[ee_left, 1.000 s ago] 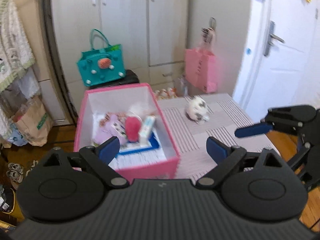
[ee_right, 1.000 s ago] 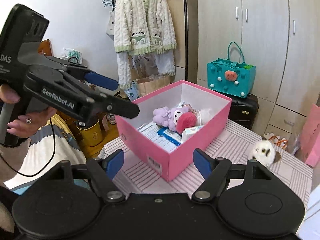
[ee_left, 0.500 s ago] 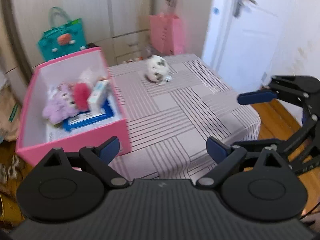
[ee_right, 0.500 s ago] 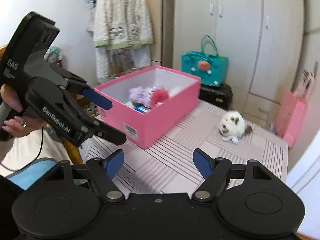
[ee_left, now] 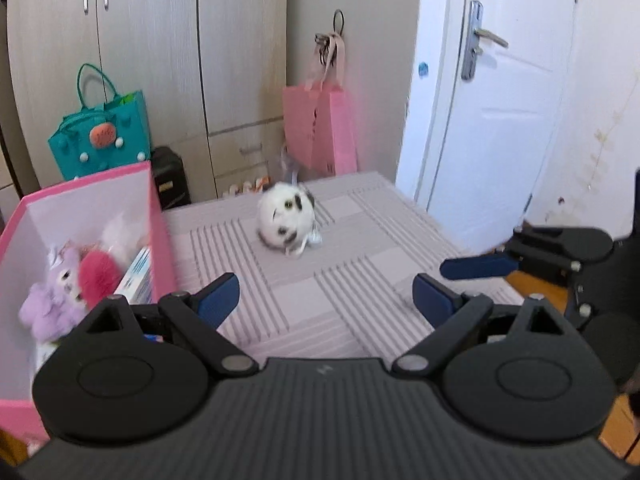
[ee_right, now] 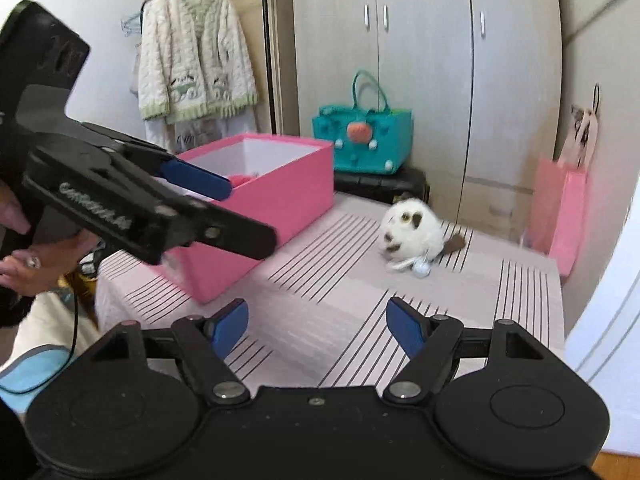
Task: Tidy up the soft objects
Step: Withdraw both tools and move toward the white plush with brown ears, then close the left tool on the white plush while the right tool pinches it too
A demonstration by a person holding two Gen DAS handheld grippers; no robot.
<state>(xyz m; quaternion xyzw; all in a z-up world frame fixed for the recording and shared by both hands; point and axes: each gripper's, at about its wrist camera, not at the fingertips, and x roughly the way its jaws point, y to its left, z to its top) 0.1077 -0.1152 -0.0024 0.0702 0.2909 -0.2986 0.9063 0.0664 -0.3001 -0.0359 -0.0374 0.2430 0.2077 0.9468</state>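
Note:
A round white plush with dark patches [ee_left: 286,218] [ee_right: 410,228] lies on the striped tablecloth [ee_left: 352,280] [ee_right: 360,280], past both grippers. A pink box [ee_left: 156,216] [ee_right: 280,200] stands at the table's left; inside it I see a purple plush [ee_left: 56,292], a pink fluffy toy [ee_left: 98,280] and a blue-and-white packet [ee_left: 138,276]. My left gripper [ee_left: 326,300] is open and empty, low over the table beside the box. My right gripper [ee_right: 316,326] is open and empty too, near the table's front. In the right wrist view the left gripper is the black tool at the left, with a hand [ee_right: 36,256] on it.
A teal handbag [ee_left: 100,140] [ee_right: 362,142] sits on a black case behind the table. A pink paper bag [ee_left: 320,128] [ee_right: 560,212] hangs by the wardrobe. A white door [ee_left: 500,100] is at the right. A knitted cardigan [ee_right: 196,68] hangs at the back left.
Both grippers have sunk and moved in over the table toward the white plush, which now looks larger. The pink box has slid to the left of both views. Jaws stayed open.

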